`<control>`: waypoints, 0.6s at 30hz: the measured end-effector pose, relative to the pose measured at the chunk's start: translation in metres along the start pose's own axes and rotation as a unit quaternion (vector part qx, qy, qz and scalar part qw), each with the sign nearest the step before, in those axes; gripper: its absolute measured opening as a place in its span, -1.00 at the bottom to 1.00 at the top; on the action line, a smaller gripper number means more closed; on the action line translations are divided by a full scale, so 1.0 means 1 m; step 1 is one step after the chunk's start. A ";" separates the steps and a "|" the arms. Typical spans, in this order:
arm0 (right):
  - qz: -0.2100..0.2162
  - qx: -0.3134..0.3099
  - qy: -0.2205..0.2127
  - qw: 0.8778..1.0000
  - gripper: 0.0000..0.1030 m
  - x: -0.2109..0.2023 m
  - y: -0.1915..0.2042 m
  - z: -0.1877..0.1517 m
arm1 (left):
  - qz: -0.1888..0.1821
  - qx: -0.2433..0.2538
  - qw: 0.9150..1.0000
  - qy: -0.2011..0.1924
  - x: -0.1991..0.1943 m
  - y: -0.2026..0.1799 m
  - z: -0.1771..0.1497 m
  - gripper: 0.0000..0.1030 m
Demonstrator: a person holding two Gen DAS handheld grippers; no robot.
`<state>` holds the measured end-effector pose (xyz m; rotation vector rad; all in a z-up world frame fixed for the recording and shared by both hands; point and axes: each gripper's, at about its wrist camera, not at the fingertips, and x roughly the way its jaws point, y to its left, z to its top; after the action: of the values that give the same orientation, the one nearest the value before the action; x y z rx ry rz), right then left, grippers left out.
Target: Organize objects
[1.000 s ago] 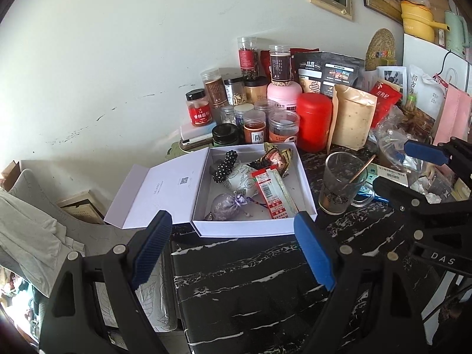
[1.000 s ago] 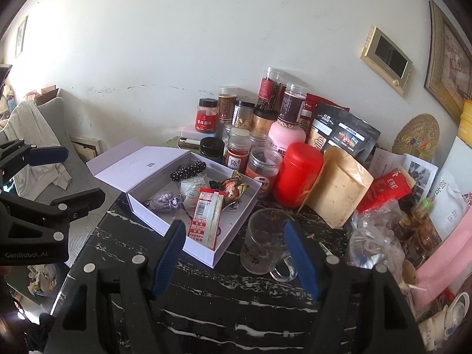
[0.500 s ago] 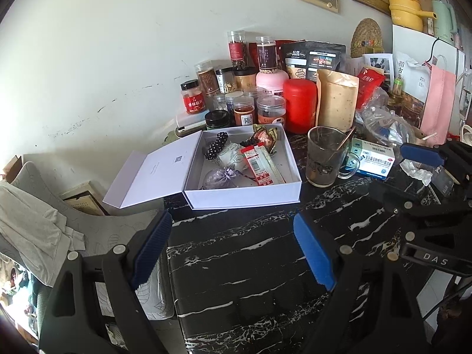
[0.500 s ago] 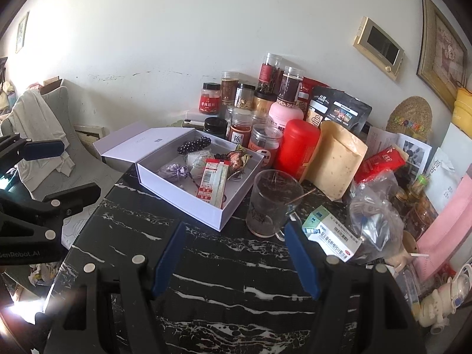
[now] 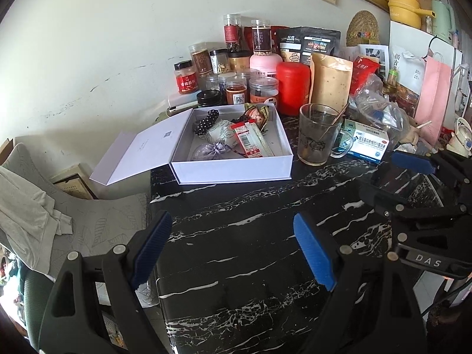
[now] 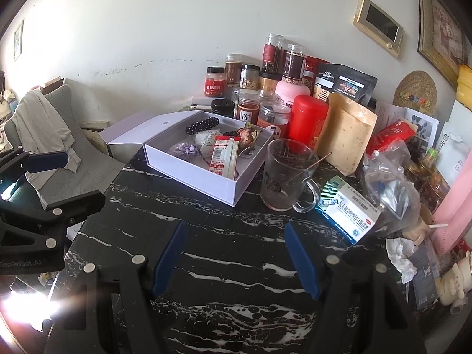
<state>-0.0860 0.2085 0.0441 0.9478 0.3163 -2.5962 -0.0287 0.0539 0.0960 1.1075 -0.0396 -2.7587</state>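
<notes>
Both grippers hang over the bare front of the black marbled tabletop. The left gripper is spread wide with nothing between its pads, and the right gripper is likewise spread and empty. Farther back lies the open white box holding small packets and a bead string. A glass mug stands just beside its right wall, with a medicine carton near it.

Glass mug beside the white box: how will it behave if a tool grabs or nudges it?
The glass mug is probably rigid, smooth and slippery, so a rim pinch may slide. It looks nearly empty, so likely light and easy to shove across the marble-pattern table. The loose stick leaning inside could shift or fall out if it tips.
</notes>
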 end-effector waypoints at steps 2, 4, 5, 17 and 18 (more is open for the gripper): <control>0.003 0.002 -0.001 1.000 0.36 0.000 0.000 0.000 | -0.001 -0.001 1.000 0.001 0.001 0.001 0.000 0.63; 0.003 0.002 -0.002 1.000 0.36 0.000 0.001 0.000 | -0.006 -0.004 1.000 0.003 0.002 0.002 0.000 0.63; 0.003 0.002 -0.002 1.000 0.36 0.000 0.001 0.000 | -0.006 -0.004 1.000 0.003 0.002 0.002 0.001 0.63; 0.004 0.005 0.004 1.000 0.36 0.002 -0.001 -0.002 | -0.008 -0.003 1.000 0.014 0.011 0.001 0.001 0.63; 0.004 0.006 0.004 1.000 0.36 0.002 -0.001 -0.002 | -0.009 -0.003 1.000 0.014 0.011 0.000 0.001 0.63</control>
<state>-0.0862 0.2096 0.0413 0.9612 0.2994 -2.5895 -0.0367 0.0516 0.0892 1.1496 -0.0178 -2.7565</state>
